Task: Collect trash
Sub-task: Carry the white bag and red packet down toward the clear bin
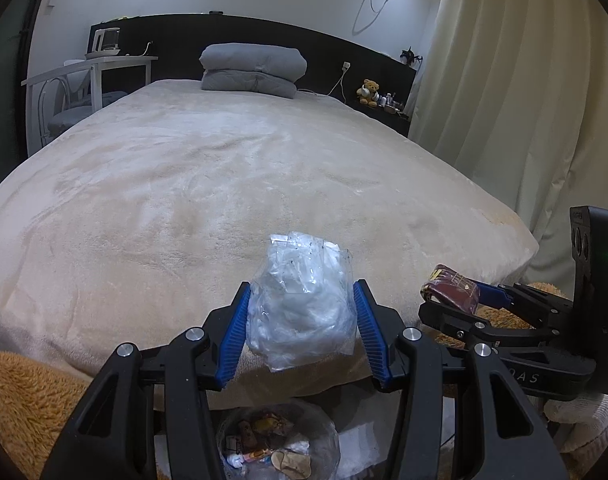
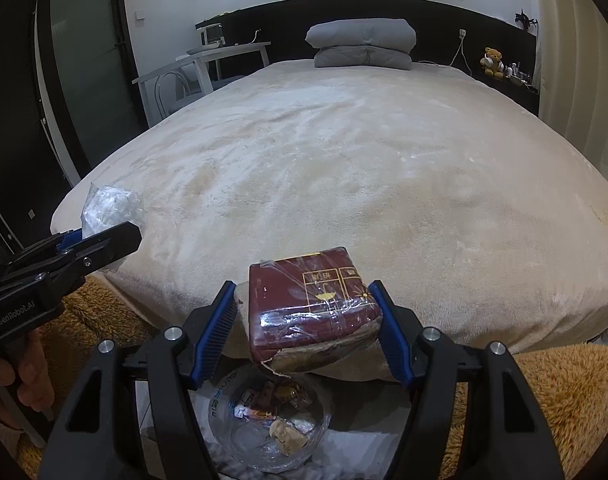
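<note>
My left gripper (image 1: 302,292) is shut on a crumpled clear plastic bag (image 1: 302,304) and holds it over the foot of the bed. My right gripper (image 2: 304,292) is shut on a dark red packet wrapped in clear film (image 2: 311,304). The two grippers are side by side: the right one with the red packet (image 1: 453,288) shows at the right of the left wrist view, the left one with the bag (image 2: 104,210) at the left of the right wrist view. A clear trash bin (image 2: 270,416) with several wrappers stands on the floor below both grippers; it also shows in the left wrist view (image 1: 278,440).
A wide bed with a beige blanket (image 1: 244,184) fills the view, with folded grey bedding (image 1: 254,66) at its head. A white desk and chair (image 1: 88,80) stand at the left, curtains (image 1: 503,80) at the right. An orange fluffy rug (image 2: 563,400) lies by the bed's foot.
</note>
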{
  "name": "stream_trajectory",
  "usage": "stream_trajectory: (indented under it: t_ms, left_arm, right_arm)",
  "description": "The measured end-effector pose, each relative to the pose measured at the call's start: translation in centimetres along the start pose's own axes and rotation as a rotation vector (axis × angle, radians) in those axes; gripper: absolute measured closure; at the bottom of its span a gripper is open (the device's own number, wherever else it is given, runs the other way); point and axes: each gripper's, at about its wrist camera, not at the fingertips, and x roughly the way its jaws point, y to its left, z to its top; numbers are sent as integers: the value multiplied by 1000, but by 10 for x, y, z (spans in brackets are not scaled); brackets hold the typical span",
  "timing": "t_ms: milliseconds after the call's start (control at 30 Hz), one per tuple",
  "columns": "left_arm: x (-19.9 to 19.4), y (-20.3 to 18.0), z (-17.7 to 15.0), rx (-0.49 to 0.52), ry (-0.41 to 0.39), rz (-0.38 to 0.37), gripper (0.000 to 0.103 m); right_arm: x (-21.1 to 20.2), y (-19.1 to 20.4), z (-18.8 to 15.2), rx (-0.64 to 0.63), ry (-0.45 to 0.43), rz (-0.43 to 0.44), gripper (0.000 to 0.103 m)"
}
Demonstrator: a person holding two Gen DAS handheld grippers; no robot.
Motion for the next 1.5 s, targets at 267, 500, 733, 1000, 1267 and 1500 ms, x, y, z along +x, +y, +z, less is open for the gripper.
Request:
stream_trajectory:
  t_ms: [267,500,733,1000,1267,1500]
  left_arm:
    - [-2,2,-18,-18,45,-5,53]
    - [6,4,-30,-19,108,9,53]
    - [21,12,-45,-61,214,25,53]
    - [46,14,-68,-34,354,44,53]
    - [63,24,-85,-48,476,41,53]
    - [82,22,-98,-60,593,28,53]
  right_arm:
    - [0,3,-14,2,39,15,37]
    - [12,7,-24,14,118,50,37]
    - [24,6,-32,28,183,67,37]
    - [44,2,-38,75,266,103,37]
    - [73,2,-47,127,373,128,37]
    - [100,-5,-59,206,494,165,37]
